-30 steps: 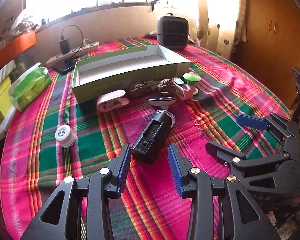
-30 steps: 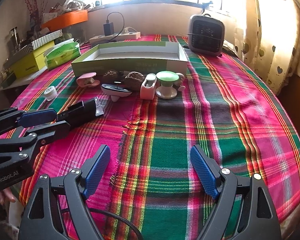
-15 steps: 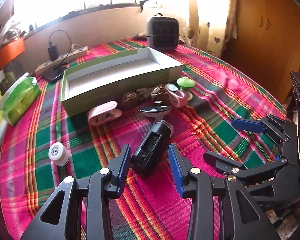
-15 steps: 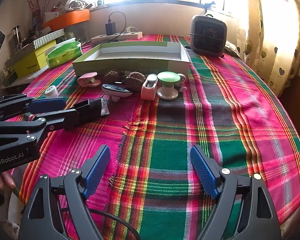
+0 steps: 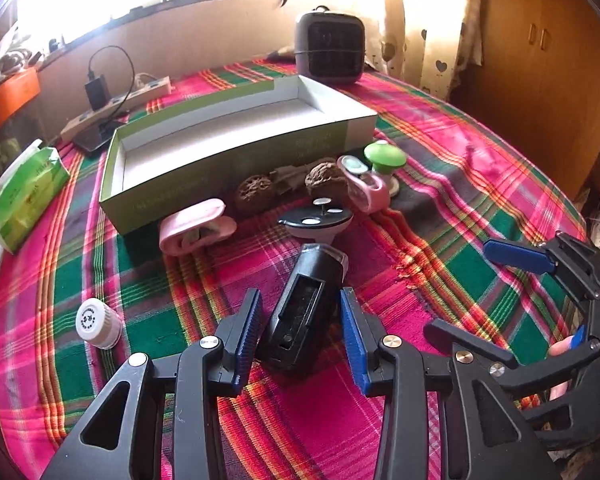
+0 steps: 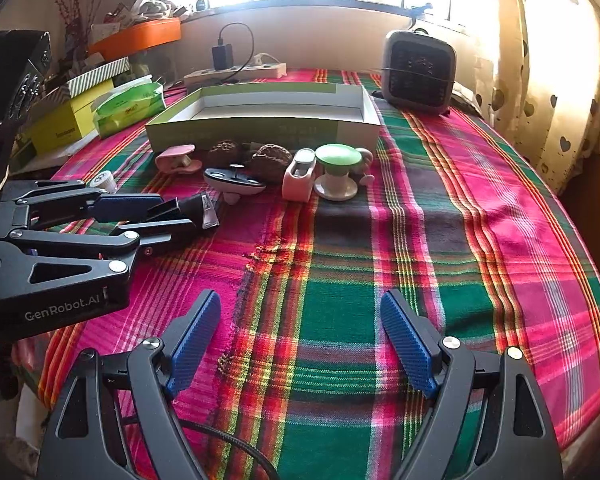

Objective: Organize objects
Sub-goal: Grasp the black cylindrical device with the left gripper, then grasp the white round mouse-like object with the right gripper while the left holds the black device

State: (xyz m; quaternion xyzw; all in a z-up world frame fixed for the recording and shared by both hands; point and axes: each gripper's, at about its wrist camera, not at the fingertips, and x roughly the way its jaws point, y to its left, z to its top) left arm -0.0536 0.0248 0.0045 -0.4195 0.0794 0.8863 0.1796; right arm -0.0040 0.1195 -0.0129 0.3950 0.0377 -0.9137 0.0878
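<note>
Left gripper (image 5: 300,320): jaws apart, straddling black device (image 5: 304,312), pads not touching. Device flat on plaid cloth (image 6: 380,280), near box (image 5: 236,136). Right gripper (image 6: 300,344): spread wide, holding nothing, above cloth.

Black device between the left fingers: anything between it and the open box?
Yes. From the black device, the black-topped gadget, two brown walnut-like balls and a pink clip line the near wall of the green box. Carrying it over them looks feasible.
</note>
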